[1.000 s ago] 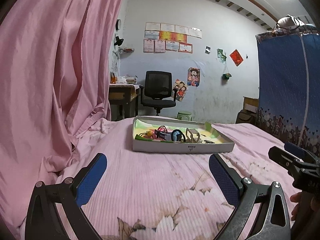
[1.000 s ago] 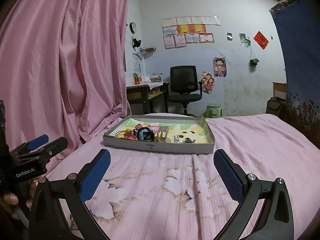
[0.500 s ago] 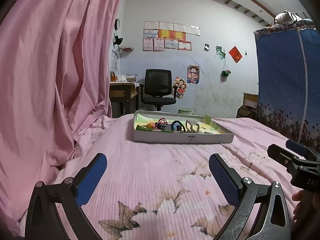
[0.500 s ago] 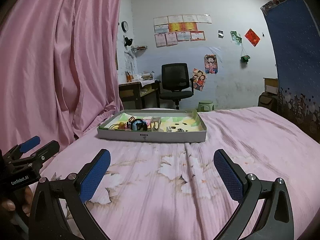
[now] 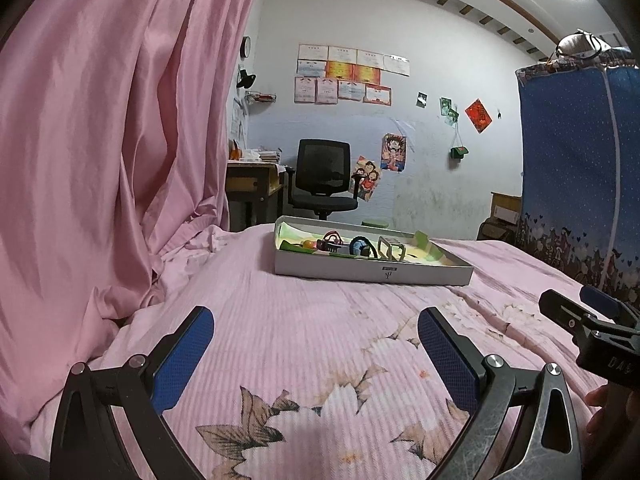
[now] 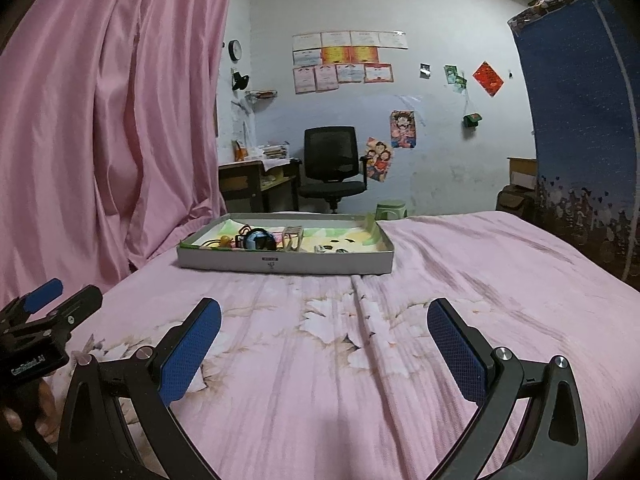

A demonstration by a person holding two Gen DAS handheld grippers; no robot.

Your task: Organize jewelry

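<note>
Pink floral bedsheet (image 6: pixel 360 360) is carrying a grey jewelry tray (image 6: pixel 286 265); left gripper (image 5: pixel 316 344) and right gripper (image 6: pixel 324 334) are hovering wide apart, gripping nothing.

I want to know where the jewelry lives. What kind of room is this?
It looks like a bedroom at home. The jewelry tray sits on a bed with a pink flowered sheet, a desk with an office chair stands behind it, and certificates hang on the wall.
</note>
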